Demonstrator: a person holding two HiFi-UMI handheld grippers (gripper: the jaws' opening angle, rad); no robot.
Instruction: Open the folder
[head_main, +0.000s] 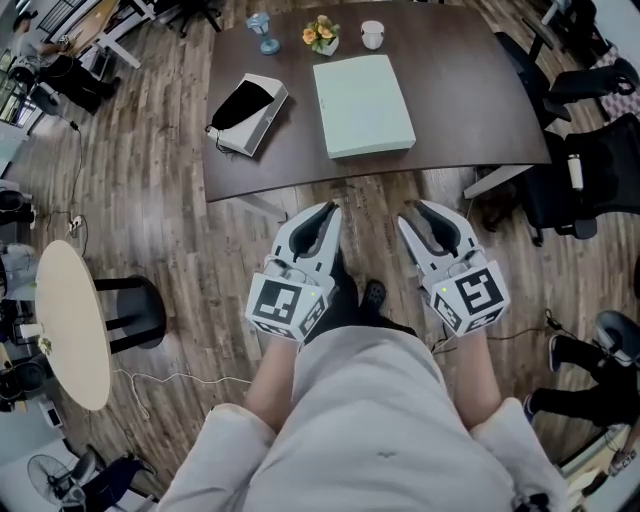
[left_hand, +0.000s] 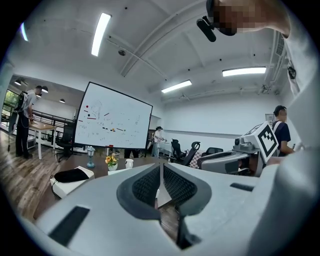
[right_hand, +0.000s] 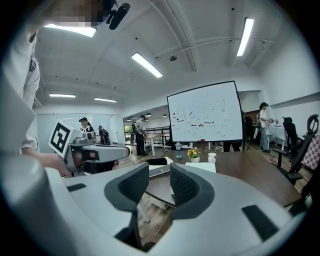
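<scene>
- Left tool (head_main: 327, 212): jaws pressed together, gripping nothing, held over the wood-plank floor (head_main: 150, 190) just short of the counter edge.
- Right tool (head_main: 416, 211): jaws partly apart, nothing between them, level with the left one.
- Pale green rectangular folder (head_main: 362, 104): lies closed and flat on the dark brown counter (head_main: 470, 90), ahead of both tools and apart from them.
- Small pot of orange flowers (head_main: 321, 36) and white cup (head_main: 372, 35): near the folder's far edge.

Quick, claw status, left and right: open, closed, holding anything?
Left claw: closed, holding nothing.
Right claw: open, nothing between its jaws.
</scene>
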